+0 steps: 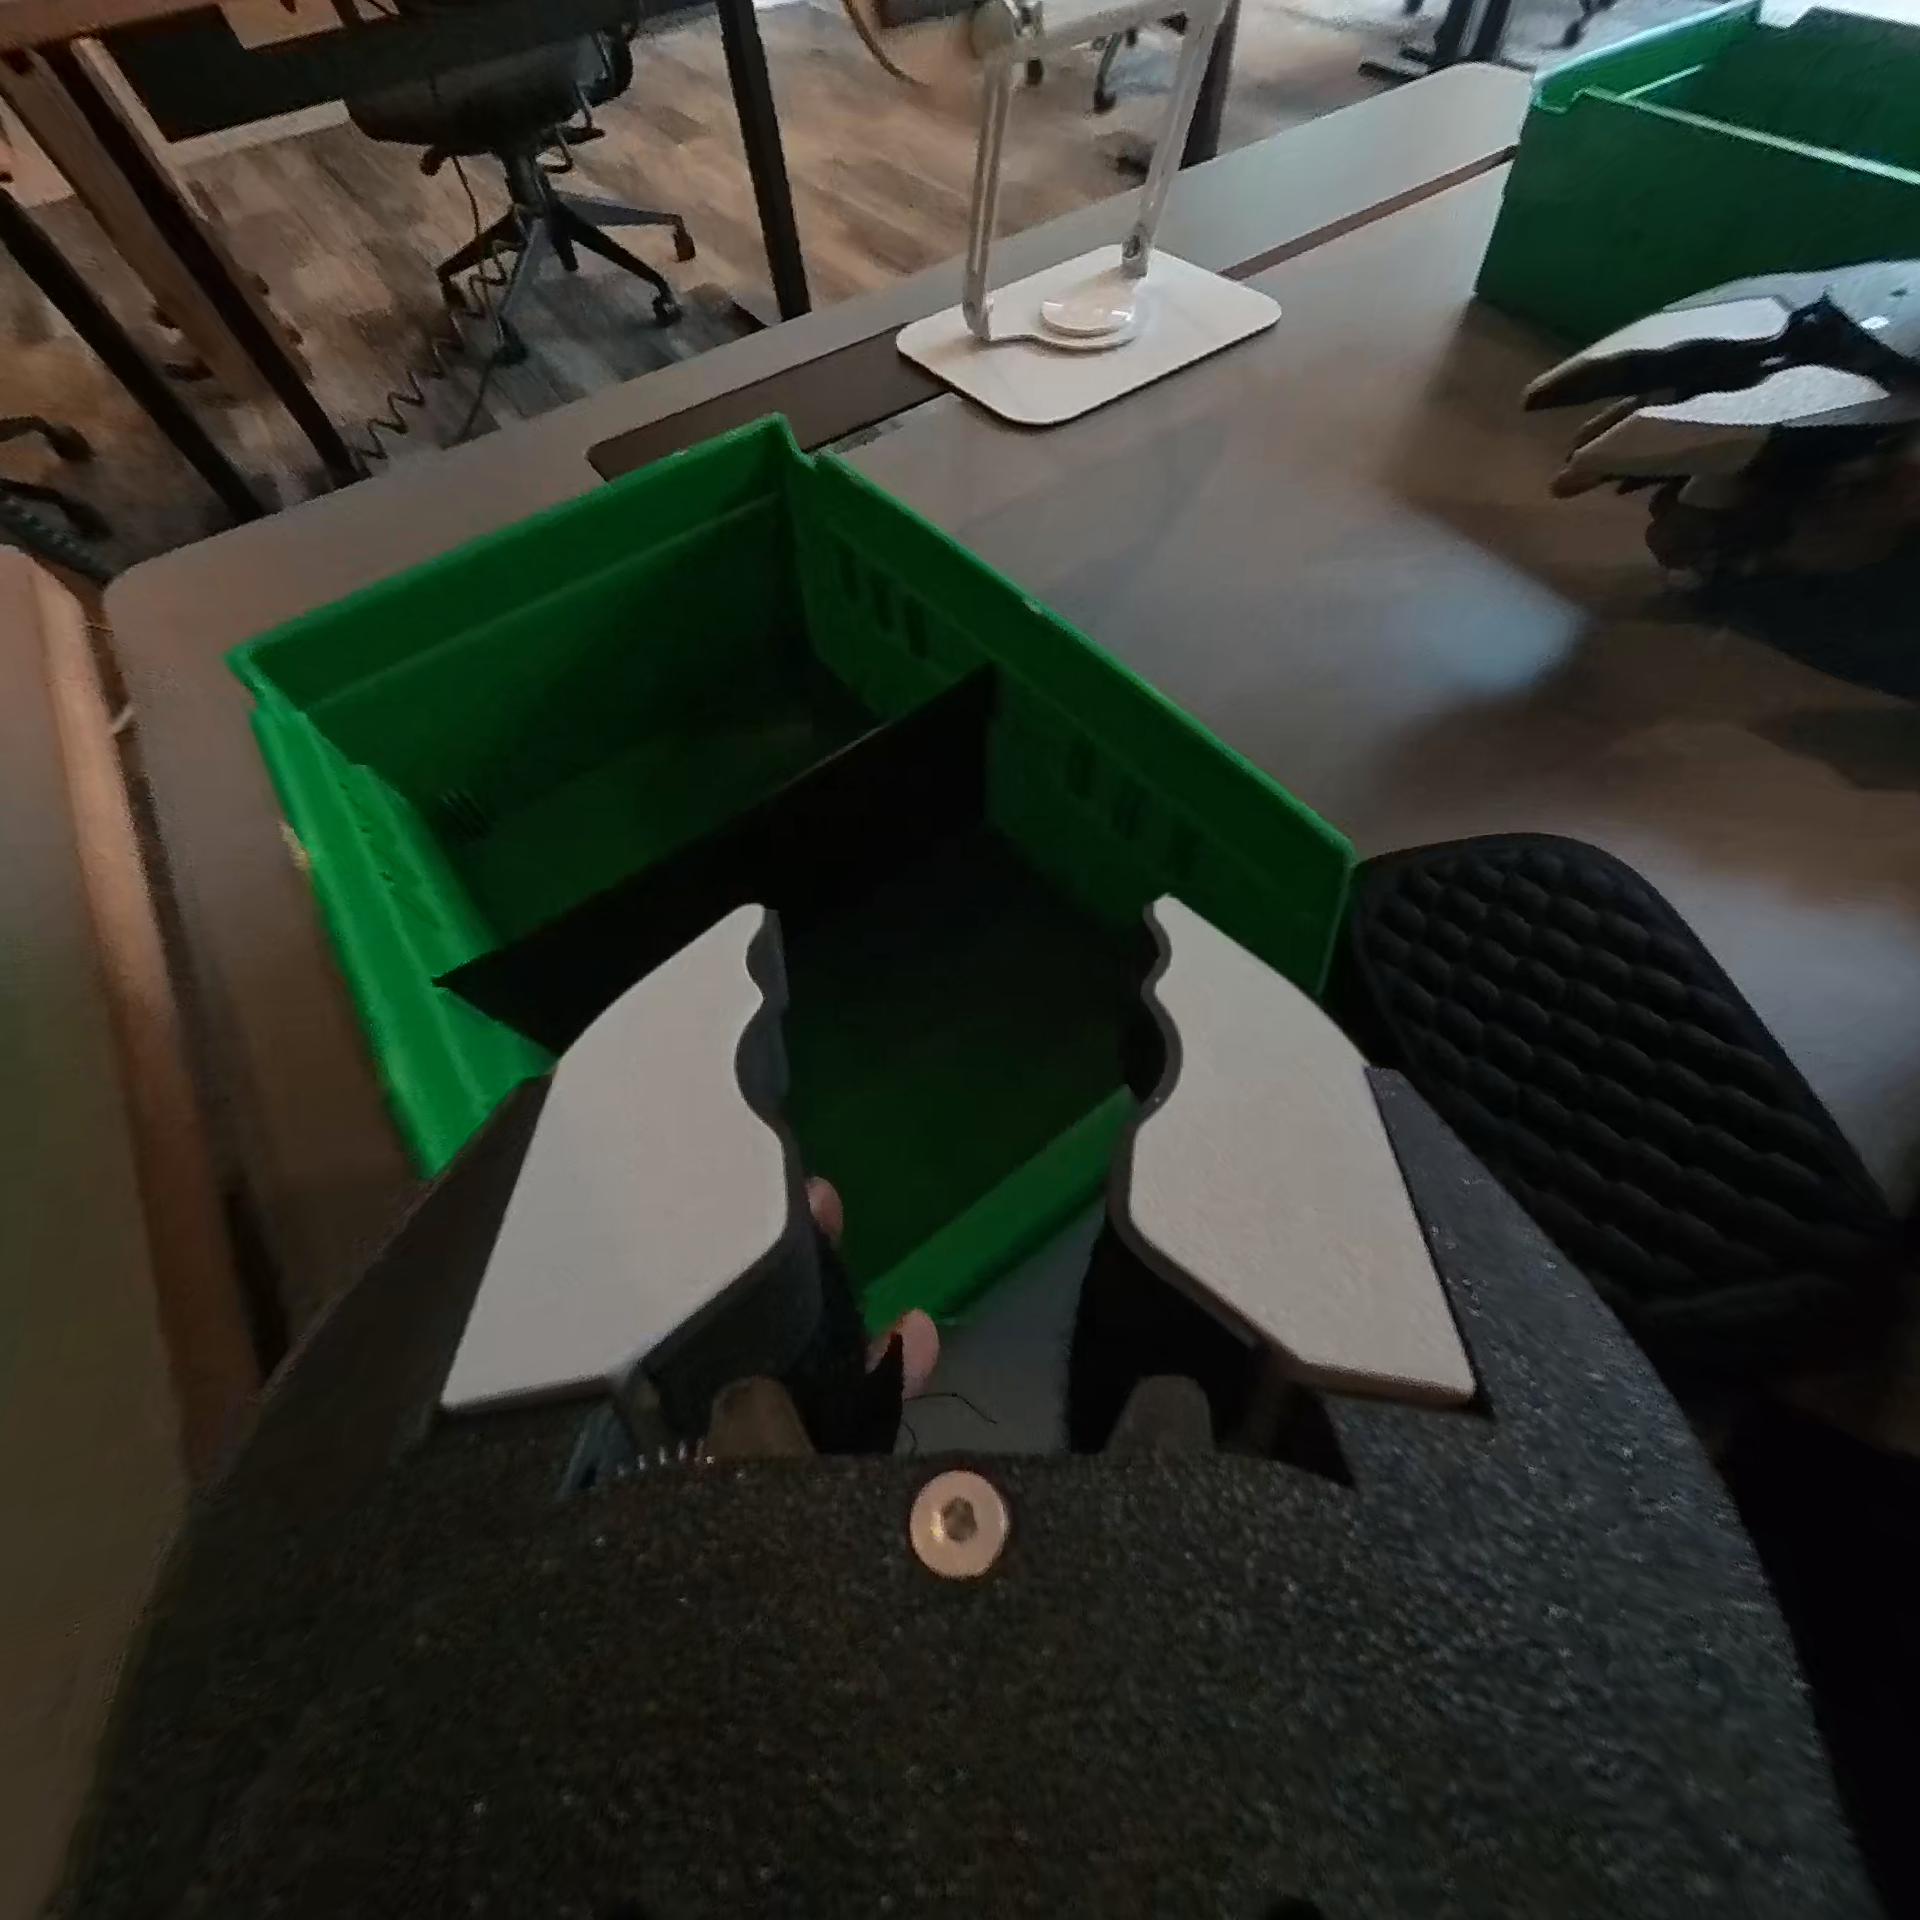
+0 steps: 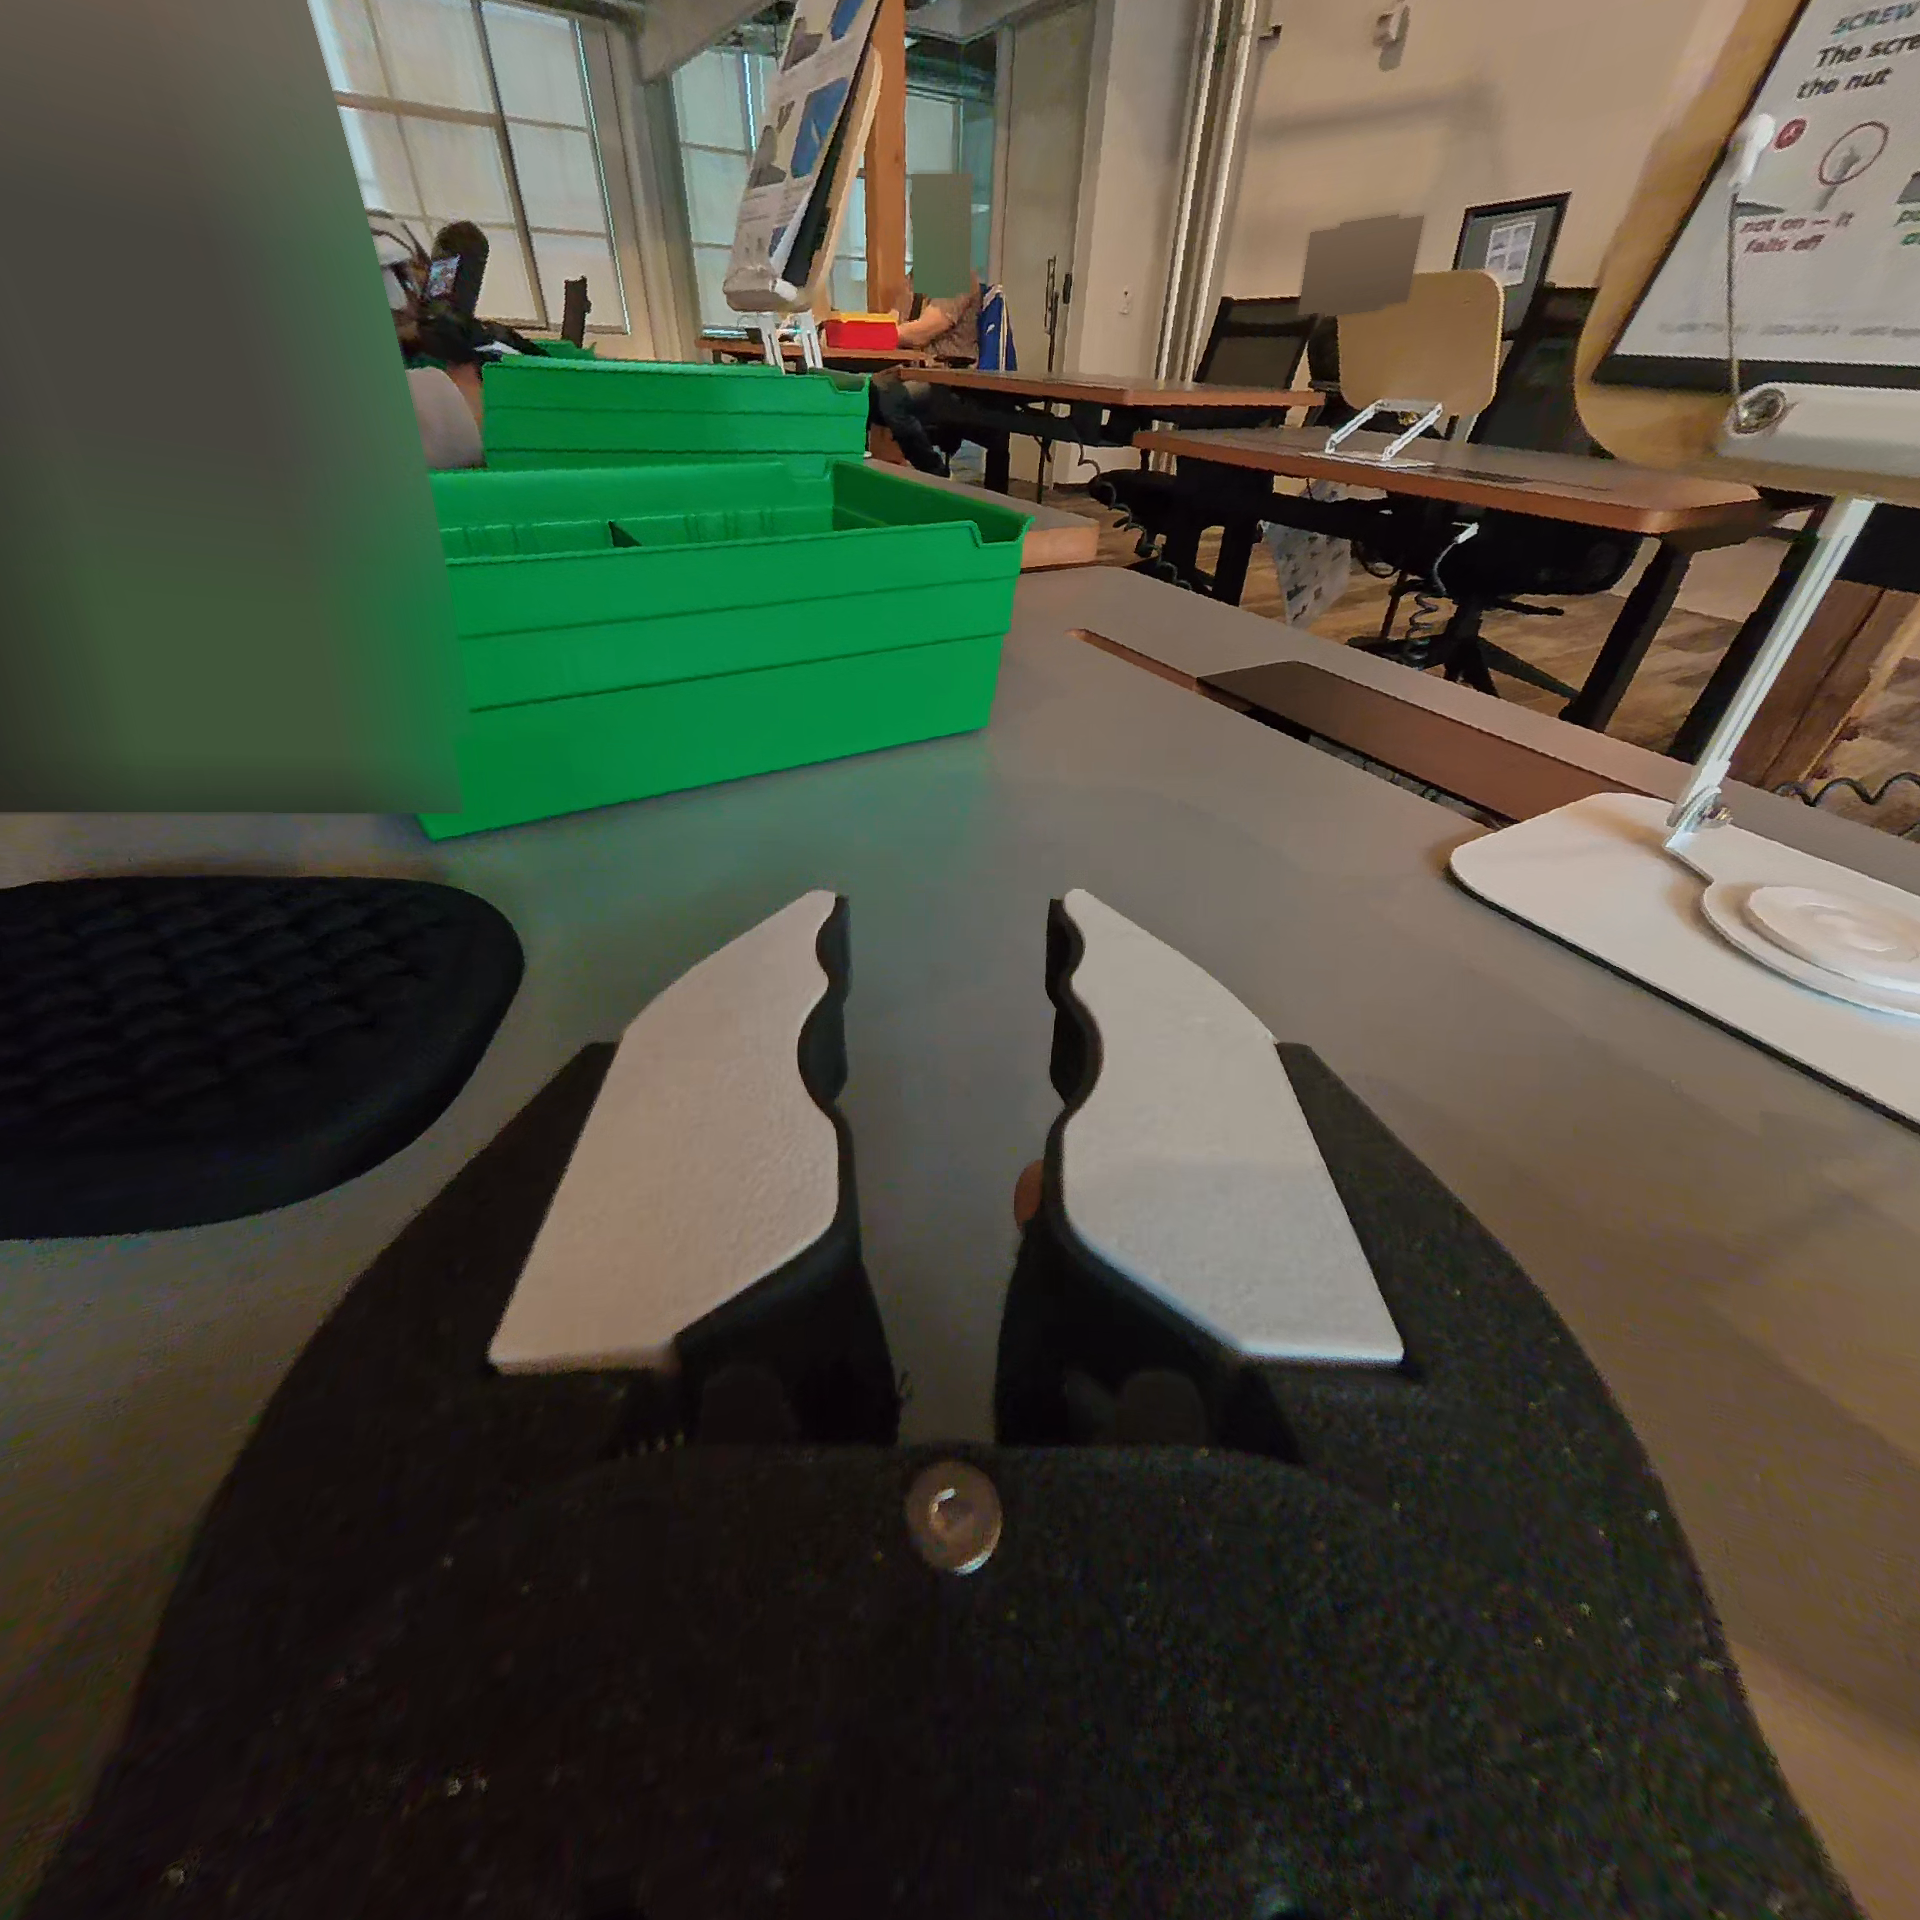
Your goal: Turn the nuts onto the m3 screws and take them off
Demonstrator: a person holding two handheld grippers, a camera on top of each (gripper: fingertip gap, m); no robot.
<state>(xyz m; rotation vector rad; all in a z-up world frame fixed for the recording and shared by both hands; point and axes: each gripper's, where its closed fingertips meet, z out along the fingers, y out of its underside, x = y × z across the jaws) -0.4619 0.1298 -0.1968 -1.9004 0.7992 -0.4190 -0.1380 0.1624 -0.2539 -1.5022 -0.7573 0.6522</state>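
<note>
The left hand-held gripper hung spread and bare over the green bin, probably reaching for parts. At three o'clock, the right hand-held gripper waited unclenched, holding nothing, above the tabletop. No nuts or screws showed.

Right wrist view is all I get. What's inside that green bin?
Observer: A black divider crosses the green bin, making two compartments.
Operator: Any screws in there?
Observer: One small dark threaded piece lies in the far compartment; too blurred to name.
Operator: Where's the other gripper?
Observer: The left gripper hangs over the near compartment, jaws wide apart, nothing between them.
</note>
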